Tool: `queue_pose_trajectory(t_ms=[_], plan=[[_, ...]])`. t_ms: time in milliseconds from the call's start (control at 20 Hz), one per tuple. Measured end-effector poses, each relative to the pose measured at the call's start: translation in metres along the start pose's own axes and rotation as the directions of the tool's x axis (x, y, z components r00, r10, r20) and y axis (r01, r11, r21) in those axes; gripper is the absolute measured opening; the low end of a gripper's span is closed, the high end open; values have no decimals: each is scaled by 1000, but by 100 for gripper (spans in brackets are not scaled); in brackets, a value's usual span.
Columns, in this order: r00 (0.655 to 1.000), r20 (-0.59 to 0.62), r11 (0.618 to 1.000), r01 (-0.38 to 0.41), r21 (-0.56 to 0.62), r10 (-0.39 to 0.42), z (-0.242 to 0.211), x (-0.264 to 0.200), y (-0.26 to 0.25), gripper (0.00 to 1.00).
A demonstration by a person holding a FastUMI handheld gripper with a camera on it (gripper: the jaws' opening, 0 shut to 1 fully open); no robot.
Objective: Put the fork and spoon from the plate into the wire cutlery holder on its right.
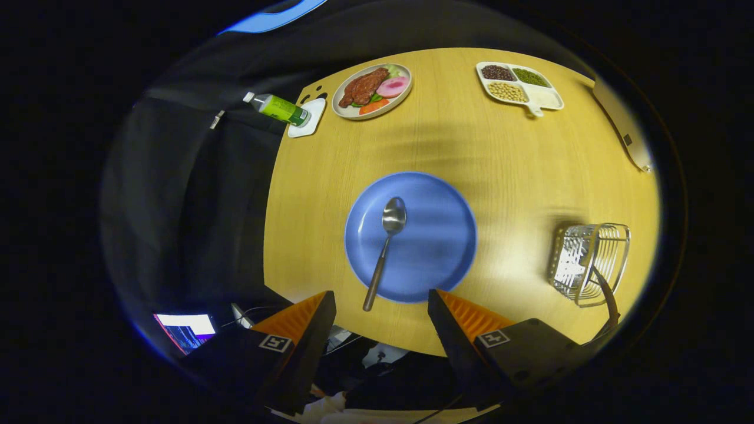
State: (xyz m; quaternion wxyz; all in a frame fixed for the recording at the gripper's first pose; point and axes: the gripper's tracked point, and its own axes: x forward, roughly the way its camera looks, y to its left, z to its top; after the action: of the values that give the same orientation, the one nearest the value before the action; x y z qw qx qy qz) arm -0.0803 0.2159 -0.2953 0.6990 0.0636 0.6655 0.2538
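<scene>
We hold the gripper (pixel 382 309) open above the spoon (pixel 386 244) on the plate (pixel 436 247); holder (pixel 589 262) right.

A staged dining booth: a wooden counter (pixel 506 153) laid with a food plate (pixel 371 91), black cloth behind it.

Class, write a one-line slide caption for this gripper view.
Open gripper hovers over the spoon on the blue plate; wire cutlery holder stands to its right.
</scene>
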Motion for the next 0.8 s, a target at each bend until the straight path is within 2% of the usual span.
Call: queue_pose_trajectory(t_ms=[300,700,800], plan=[[995,-20,994,101,-31,-101,4,69,0,98],[978,-22,977,208,-57,-209,1,107,-7,97],[973,-14,972,229,-56,-231,0,113,-7,89]])
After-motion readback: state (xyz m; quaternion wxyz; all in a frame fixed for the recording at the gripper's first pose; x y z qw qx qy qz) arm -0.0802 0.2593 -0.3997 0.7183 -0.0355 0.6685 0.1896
